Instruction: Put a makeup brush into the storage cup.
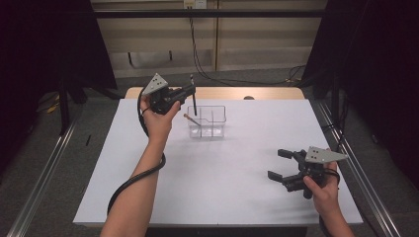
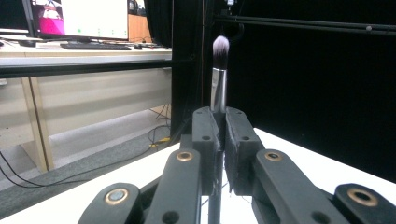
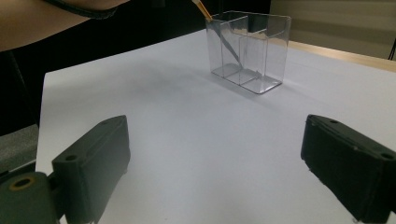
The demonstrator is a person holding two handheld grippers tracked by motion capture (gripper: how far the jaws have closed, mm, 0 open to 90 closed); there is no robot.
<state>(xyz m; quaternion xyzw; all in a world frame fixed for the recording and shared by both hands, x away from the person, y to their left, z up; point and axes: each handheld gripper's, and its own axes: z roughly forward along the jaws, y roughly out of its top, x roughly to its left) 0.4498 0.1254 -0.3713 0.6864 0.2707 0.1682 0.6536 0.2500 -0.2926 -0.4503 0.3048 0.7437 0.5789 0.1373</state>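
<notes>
My left gripper (image 1: 190,90) is raised over the back of the white table, shut on a makeup brush (image 1: 193,97) that stands upright just above the clear divided organizer (image 1: 207,122). In the left gripper view the brush (image 2: 219,79) rises from between the pressed pads, its silver ferrule and pale bristle tip pointing up. An orange-handled brush (image 1: 191,119) leans inside the organizer's left compartment; its handle end (image 3: 202,8) pokes out of the organizer (image 3: 247,49) in the right gripper view. My right gripper (image 1: 279,164) hovers low at the front right, jaws wide open with nothing between them.
The white table (image 1: 217,177) has bare room between the organizer and my right gripper. A wooden strip (image 1: 276,93) borders its far edge. Metal rails (image 1: 44,168) run along both sides, and cables trail on the floor behind.
</notes>
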